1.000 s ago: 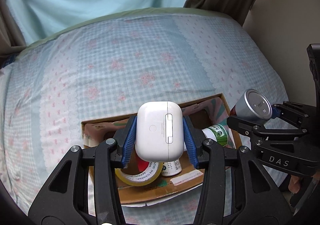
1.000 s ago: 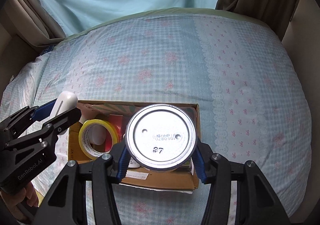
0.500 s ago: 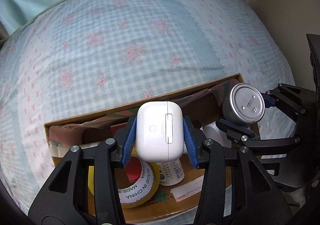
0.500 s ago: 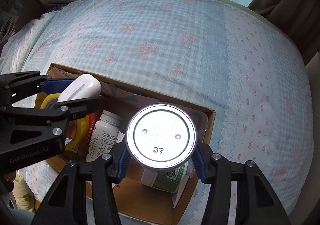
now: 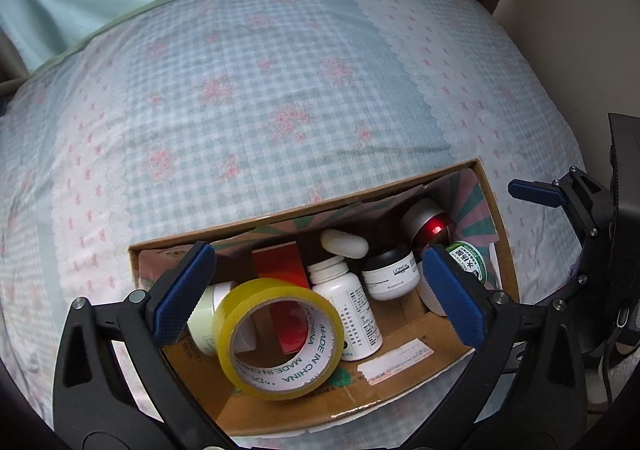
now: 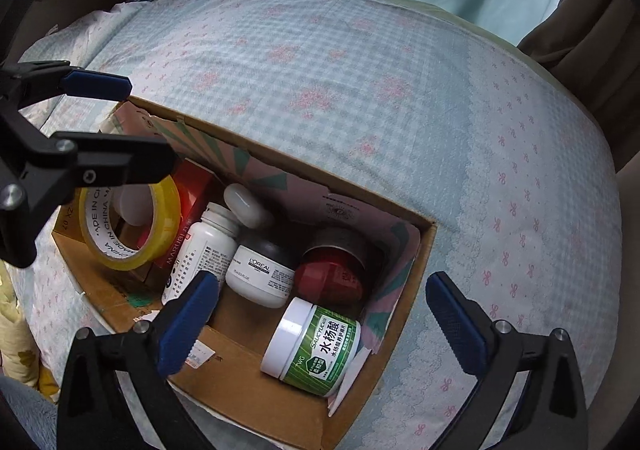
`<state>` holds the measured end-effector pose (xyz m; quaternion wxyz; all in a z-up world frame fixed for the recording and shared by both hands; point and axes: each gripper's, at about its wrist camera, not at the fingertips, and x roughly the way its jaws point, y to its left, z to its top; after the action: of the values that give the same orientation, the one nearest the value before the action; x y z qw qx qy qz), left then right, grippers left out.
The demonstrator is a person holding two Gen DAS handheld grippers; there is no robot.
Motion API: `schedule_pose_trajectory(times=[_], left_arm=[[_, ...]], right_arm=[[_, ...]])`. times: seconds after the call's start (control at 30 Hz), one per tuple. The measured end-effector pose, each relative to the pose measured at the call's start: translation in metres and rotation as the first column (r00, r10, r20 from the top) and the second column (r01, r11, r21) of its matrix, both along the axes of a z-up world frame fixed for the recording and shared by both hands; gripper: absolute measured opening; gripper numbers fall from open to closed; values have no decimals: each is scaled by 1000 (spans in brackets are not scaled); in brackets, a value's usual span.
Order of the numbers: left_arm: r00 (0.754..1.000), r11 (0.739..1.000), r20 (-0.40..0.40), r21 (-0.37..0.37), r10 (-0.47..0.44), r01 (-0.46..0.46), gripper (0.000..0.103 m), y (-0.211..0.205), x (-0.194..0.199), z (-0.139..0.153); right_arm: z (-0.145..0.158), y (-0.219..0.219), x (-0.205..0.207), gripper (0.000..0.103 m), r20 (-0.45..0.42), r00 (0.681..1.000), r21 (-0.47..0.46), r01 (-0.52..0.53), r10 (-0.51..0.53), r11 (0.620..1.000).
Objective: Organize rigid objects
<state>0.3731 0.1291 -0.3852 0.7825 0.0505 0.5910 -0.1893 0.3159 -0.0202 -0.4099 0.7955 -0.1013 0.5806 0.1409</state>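
Observation:
An open cardboard box [image 5: 404, 360] sits on the bed, filled with small items. The white earbud case [image 5: 344, 243] lies inside against the far wall, and the red can with a silver end [image 5: 430, 224] lies in the right corner. My left gripper [image 5: 320, 294] hangs over the box with its jaws opening wide and nothing pressed between the pads. My right gripper [image 6: 324, 324] hovers over the box's right half, jaws also opening and holding nothing. From the right wrist I see the case [image 6: 248, 206] and the can [image 6: 336, 262] resting among the other items.
Also in the box [image 6: 240, 362]: a yellow tape roll [image 5: 280, 334], a white pill bottle [image 5: 352, 306], a black-lidded white jar [image 5: 390, 274], a green-labelled jar [image 6: 316, 346] and a red carton [image 5: 280, 266]. The blue checked bedcover [image 5: 260, 90] surrounds it; curtains hang behind.
Both grippers sank toward the box and opened. The left one let go of the earbud case and the right one let go of the can; both things now lie in the box.

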Motion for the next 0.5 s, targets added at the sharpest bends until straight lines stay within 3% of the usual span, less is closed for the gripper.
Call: schedule_pose_trajectory(times=[0.2,0.5], left_arm=[[999,999,15,-3,35,-34,103,11,-9,12],[994,998,91,-27,54,-52,103,21,-34,58]], right_arm=[[13,0,-9,103,5,999,1,34,-34,999],[55,0,-30,103,77,993,25,82,-84,996]])
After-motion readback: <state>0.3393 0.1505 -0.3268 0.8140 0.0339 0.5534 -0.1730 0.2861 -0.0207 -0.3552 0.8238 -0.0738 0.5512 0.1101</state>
